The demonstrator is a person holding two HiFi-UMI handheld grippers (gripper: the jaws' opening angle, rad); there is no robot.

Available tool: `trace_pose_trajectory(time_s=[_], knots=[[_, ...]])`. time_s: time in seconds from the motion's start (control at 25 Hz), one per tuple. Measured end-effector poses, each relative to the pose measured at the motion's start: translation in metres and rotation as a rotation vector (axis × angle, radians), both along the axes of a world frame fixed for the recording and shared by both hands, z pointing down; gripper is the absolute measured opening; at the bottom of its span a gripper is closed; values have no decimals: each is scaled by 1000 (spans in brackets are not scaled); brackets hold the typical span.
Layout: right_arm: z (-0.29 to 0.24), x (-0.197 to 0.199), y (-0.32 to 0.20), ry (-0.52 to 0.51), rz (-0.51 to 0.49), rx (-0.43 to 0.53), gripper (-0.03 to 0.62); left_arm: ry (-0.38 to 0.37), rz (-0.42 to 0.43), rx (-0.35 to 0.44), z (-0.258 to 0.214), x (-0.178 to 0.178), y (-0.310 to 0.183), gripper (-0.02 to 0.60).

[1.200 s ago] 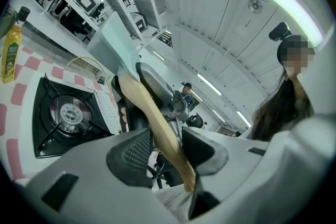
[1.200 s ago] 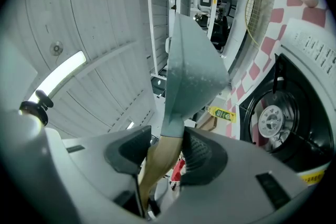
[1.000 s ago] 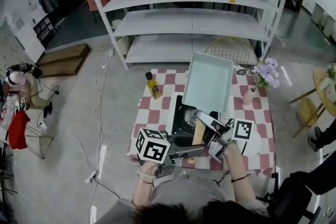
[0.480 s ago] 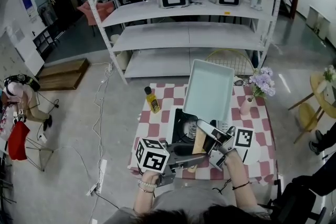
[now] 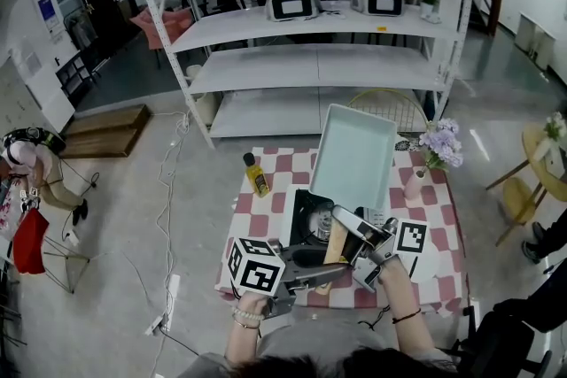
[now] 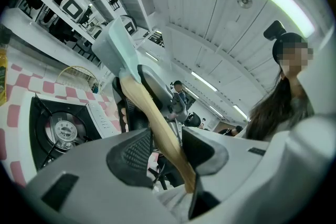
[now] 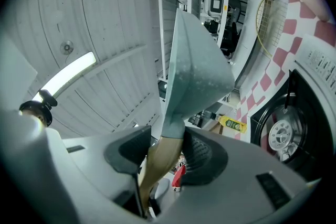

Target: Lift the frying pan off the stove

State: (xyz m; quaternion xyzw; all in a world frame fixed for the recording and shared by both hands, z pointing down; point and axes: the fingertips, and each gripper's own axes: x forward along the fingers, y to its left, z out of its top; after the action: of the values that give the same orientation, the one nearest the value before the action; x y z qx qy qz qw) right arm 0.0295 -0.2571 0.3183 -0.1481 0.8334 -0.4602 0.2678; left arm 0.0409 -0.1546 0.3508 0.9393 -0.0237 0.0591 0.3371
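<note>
A pale green square frying pan [image 5: 353, 157] hangs tilted up above the black stove [image 5: 302, 210], clear of the burner [image 6: 63, 131]. Its wooden handle [image 5: 335, 245] runs down toward me. My left gripper [image 5: 321, 259] is shut on the lower part of the handle [image 6: 157, 123]. Higher up, my right gripper [image 5: 347, 230] is shut on the handle [image 7: 164, 157], just below the pan body [image 7: 194, 71]. The burner [image 7: 282, 136] shows bare under the pan.
The stove sits on a red-and-white checked table [image 5: 261, 212]. A yellow oil bottle [image 5: 257, 175] stands at the table's back left and a vase of flowers [image 5: 440, 146] at the back right. A white shelving rack [image 5: 319, 57] rises behind the table.
The pan stays raised over the stove in both grippers. Only the head view has shifted slightly.
</note>
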Motion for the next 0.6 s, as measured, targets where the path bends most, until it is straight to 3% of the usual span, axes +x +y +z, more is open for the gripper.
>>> trace_pose_trajectory(time_s=[0.6], knots=[[-3, 4, -1, 0, -4, 2, 192, 2, -2, 5, -3, 4, -2, 189]])
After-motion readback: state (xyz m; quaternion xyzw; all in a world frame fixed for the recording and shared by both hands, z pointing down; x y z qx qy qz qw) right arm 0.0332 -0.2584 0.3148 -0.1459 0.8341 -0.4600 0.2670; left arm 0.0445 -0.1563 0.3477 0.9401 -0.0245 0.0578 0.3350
